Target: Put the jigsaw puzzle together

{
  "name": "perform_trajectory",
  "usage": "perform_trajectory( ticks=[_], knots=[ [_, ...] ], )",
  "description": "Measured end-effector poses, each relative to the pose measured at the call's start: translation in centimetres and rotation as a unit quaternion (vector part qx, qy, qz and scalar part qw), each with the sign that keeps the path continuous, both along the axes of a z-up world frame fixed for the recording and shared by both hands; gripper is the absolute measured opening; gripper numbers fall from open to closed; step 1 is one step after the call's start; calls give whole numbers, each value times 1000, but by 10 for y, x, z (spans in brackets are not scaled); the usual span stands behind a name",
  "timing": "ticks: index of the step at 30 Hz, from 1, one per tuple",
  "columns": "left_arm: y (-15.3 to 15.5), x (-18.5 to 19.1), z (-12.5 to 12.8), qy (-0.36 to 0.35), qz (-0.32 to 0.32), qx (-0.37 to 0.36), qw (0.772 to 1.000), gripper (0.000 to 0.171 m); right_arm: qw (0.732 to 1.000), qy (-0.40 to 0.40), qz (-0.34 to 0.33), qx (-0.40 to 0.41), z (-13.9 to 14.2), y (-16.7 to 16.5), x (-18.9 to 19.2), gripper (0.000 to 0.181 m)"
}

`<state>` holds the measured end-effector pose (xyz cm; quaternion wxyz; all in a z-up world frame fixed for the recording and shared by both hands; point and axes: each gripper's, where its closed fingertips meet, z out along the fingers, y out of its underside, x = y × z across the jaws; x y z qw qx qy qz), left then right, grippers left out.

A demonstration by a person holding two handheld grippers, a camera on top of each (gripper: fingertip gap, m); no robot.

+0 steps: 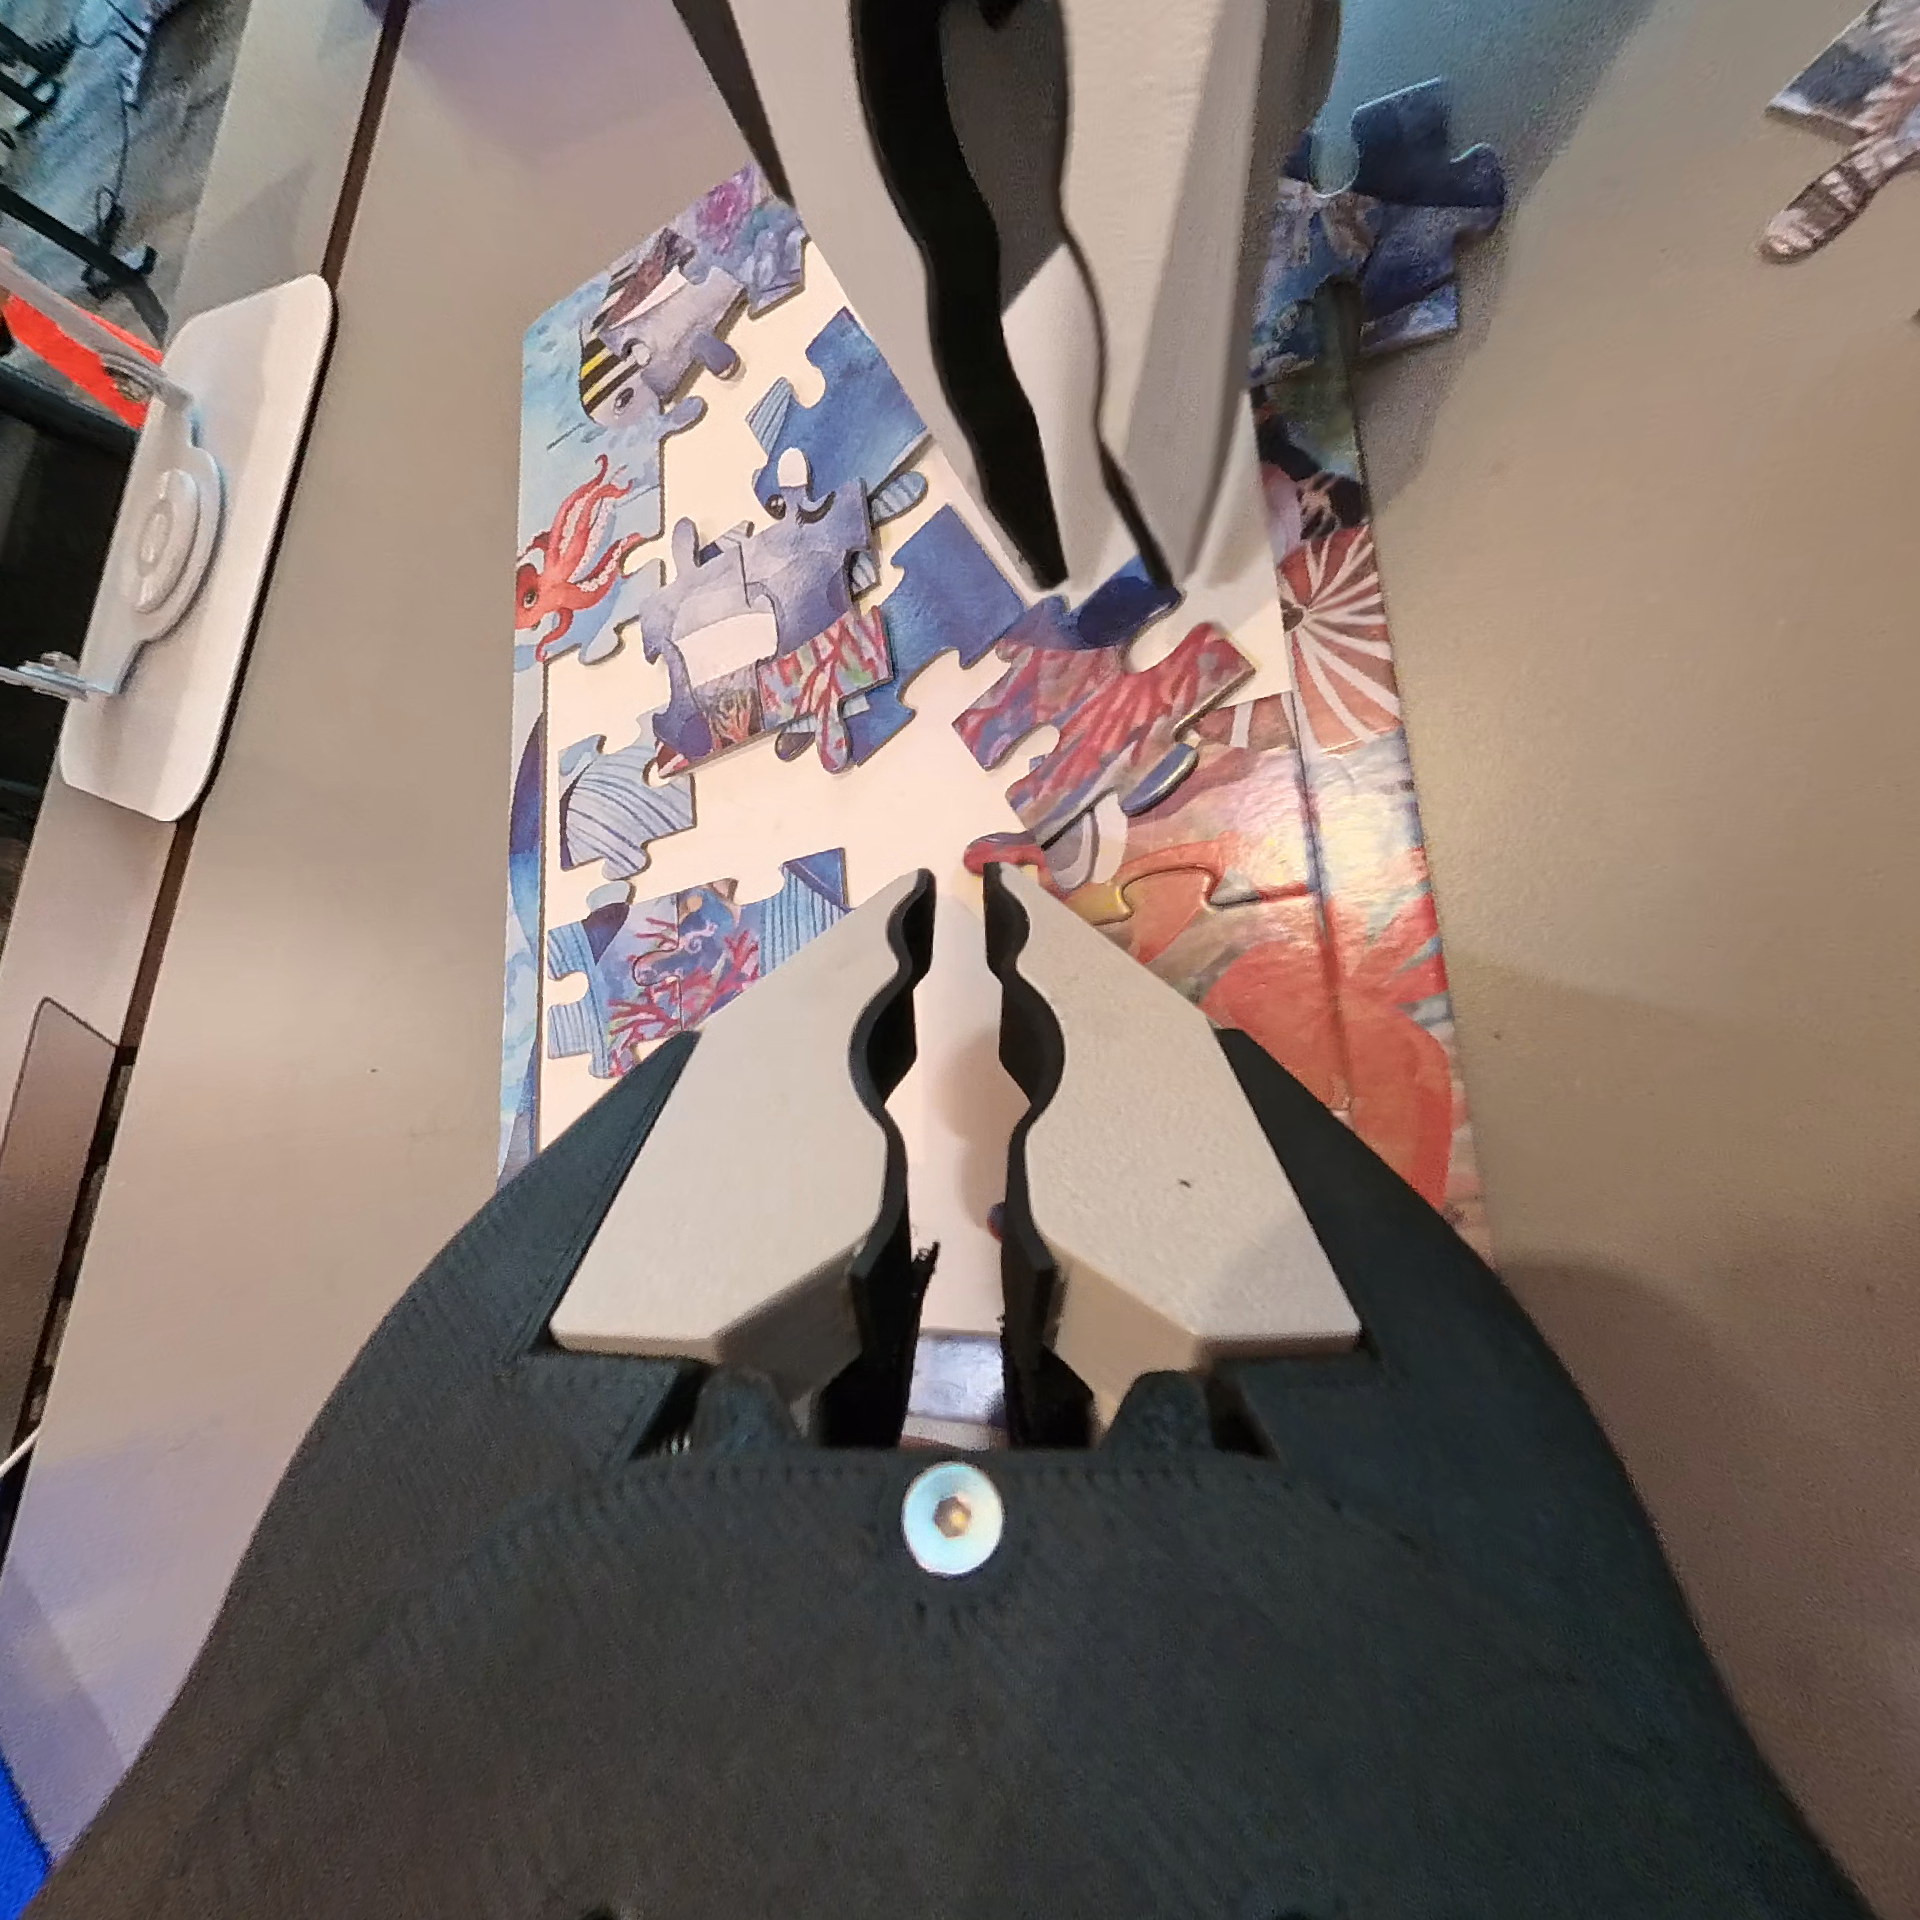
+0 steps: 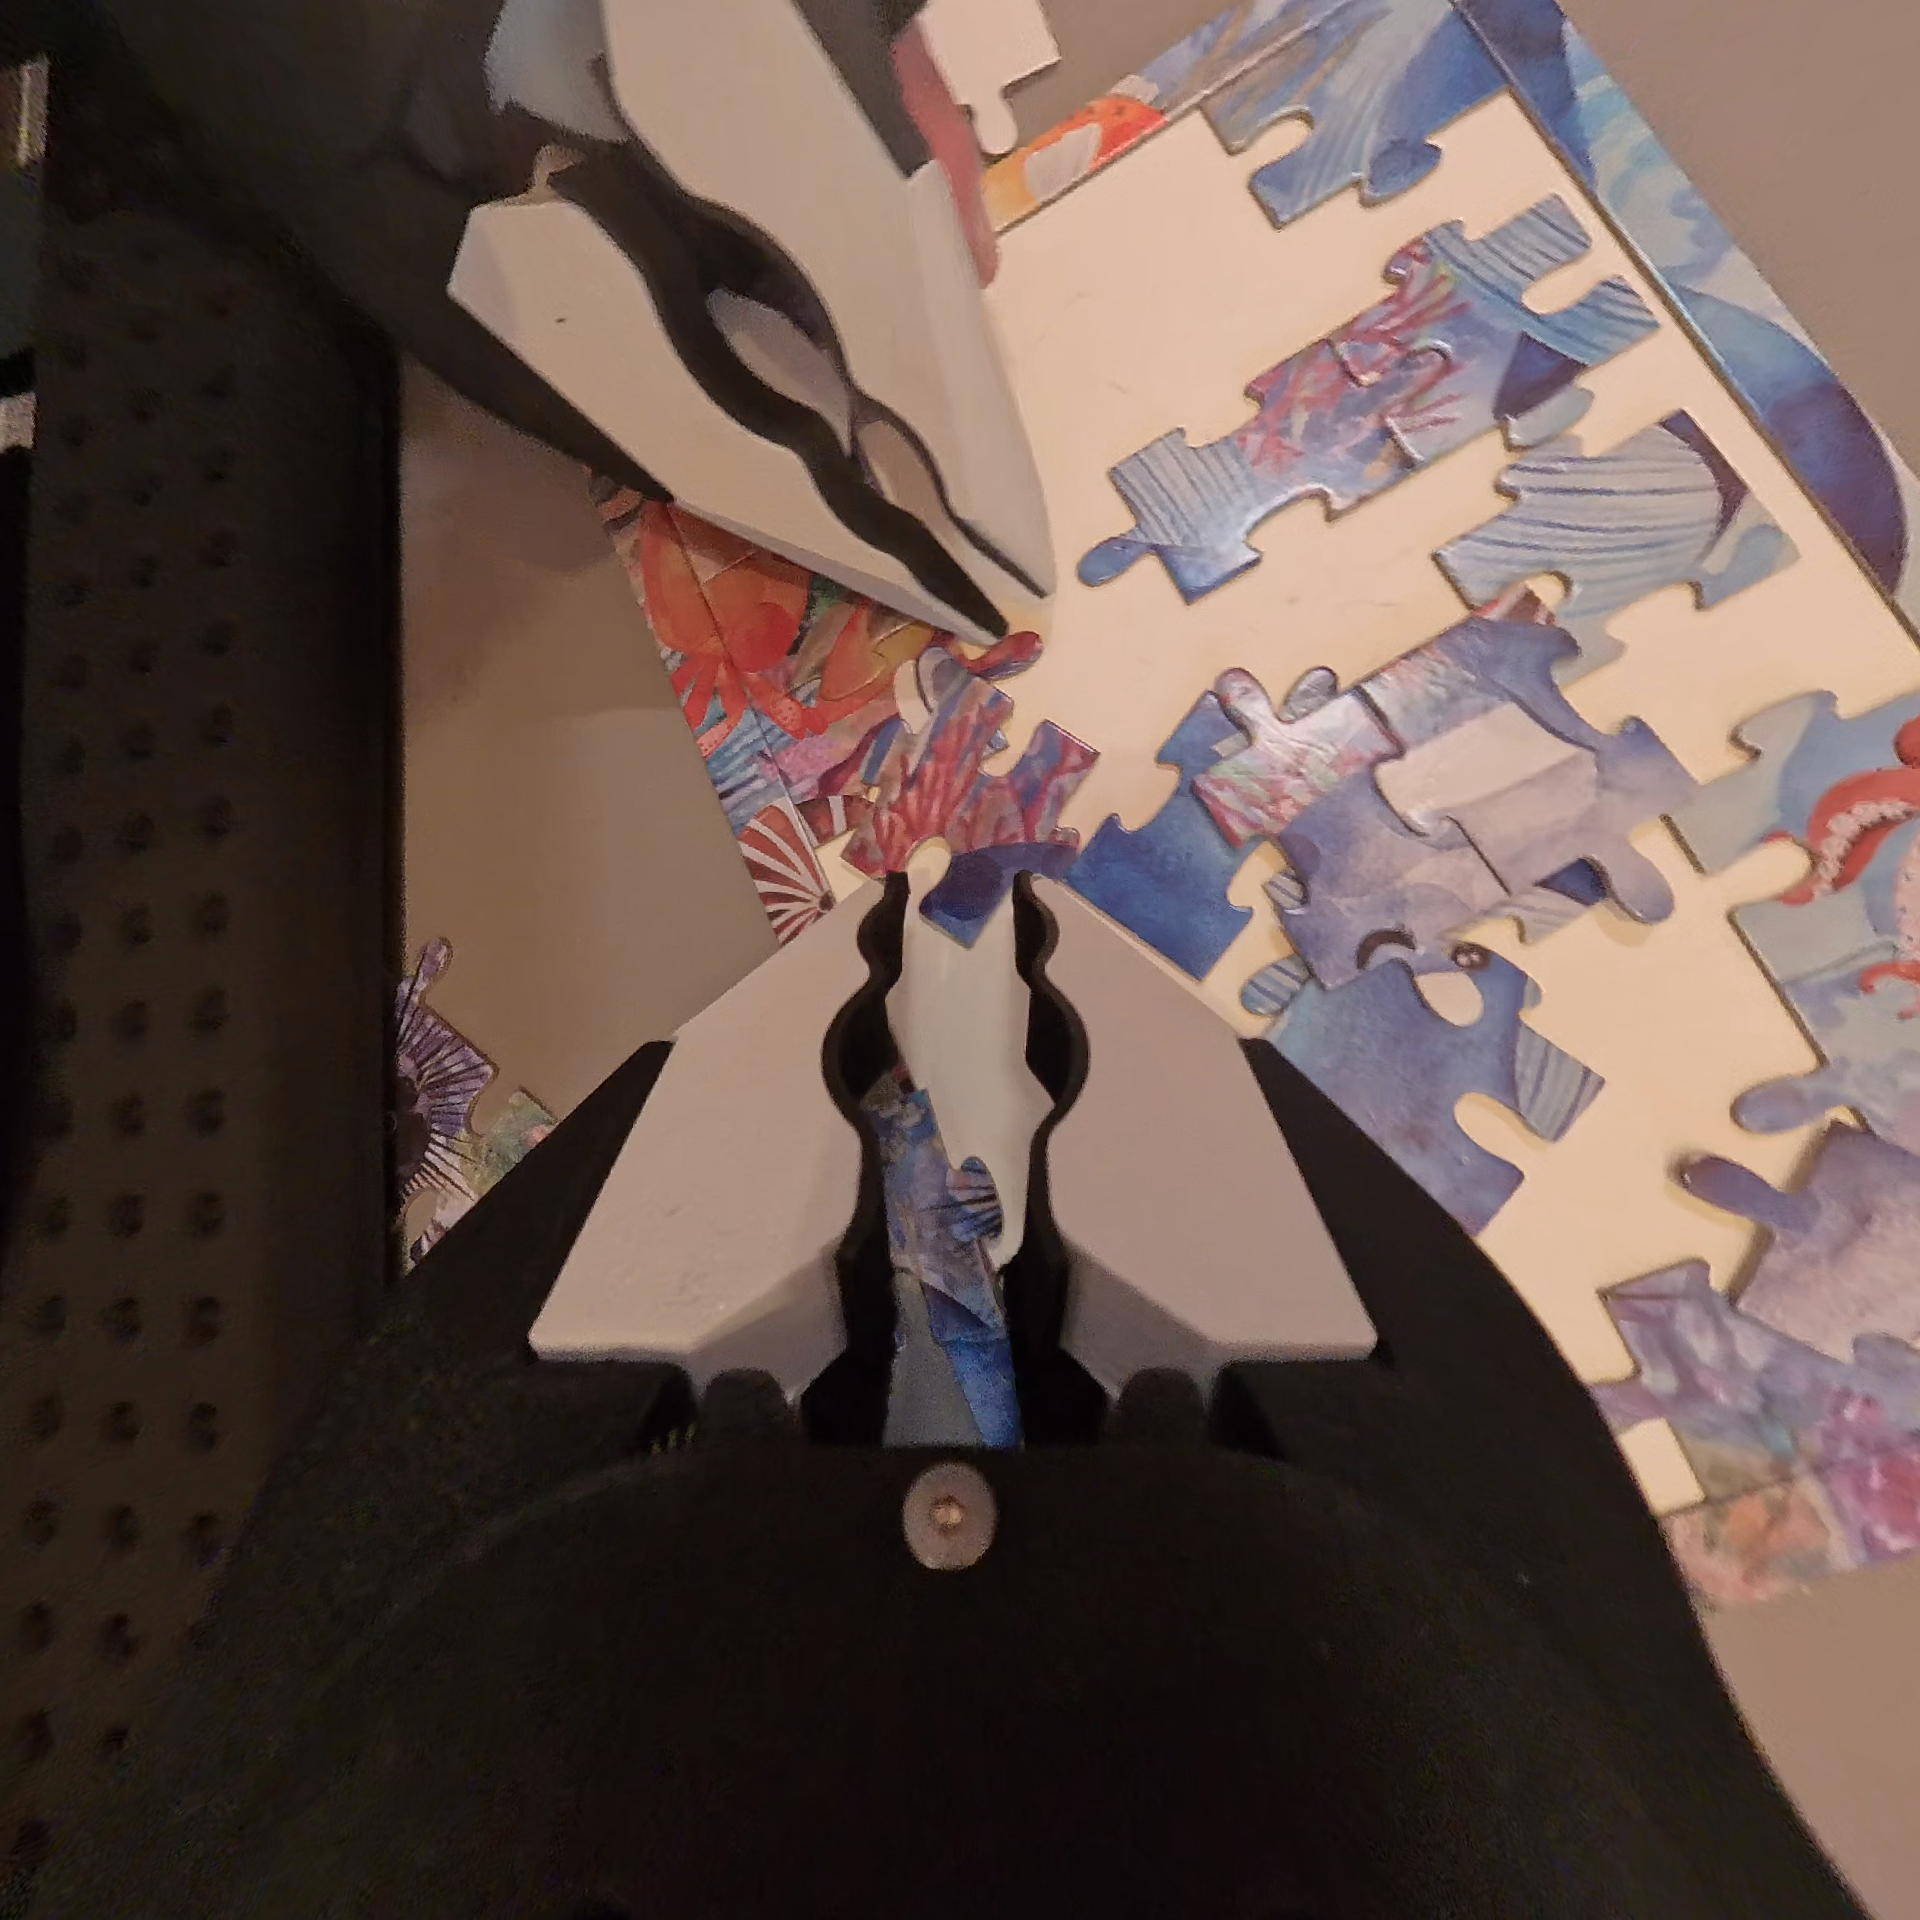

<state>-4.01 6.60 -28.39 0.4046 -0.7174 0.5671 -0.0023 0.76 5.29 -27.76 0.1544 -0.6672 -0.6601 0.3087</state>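
The puzzle board [image 1: 914,790] lies on a beige table, with a joined orange and red section [image 1: 1299,935] at its right and several blue pieces lying loose on its white base. A coral-patterned piece [image 1: 1101,707] rests tilted at the edge of that section; it also shows in the right wrist view [image 2: 966,800]. My right gripper [image 2: 958,883] is open, its fingertips standing either side of this piece's blue end with a gap at the left pad. My left gripper [image 1: 961,881] is open by a narrow gap, with nothing between its pads. Its tips hover by a red tab [image 1: 1003,854].
A blue loose piece [image 1: 1371,249] and a striped one [image 1: 1839,156] lie on the table beyond the board. A purple striped piece [image 2: 436,1091] lies near my right gripper. A white device [image 1: 177,540] sits at the table's left edge. A black perforated panel [image 2: 187,831] stands at the left. My right tips are roughly 7 cm from the blue loose piece [image 1: 1371,249].
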Motion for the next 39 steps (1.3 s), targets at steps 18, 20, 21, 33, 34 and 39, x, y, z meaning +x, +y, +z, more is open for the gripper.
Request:
perform_trajectory(
  ticks=[18,20,21,33,34,39],
  knots=[
    [-12,12,1,-46,-17,-46,998,11,987,16,-131,93,-9,72,-1,56],
    [-12,13,1,-48,-18,-46,998,10,986,21,-135,94,-8,75,-2,39],
    [-12,13,1,-48,-18,-46,998,10,985,23,-139,95,-8,77,-2,28],
    [-4,7,5,-51,0,-34,998,17,988,31,-106,112,5,68,9,24],
    [1,4,8,-56,11,-30,998,19,987,39,-96,120,9,65,10,24],
    [28,-11,35,-142,73,-44,986,31,972,66,-43,222,30,60,12,24]
  ],
)
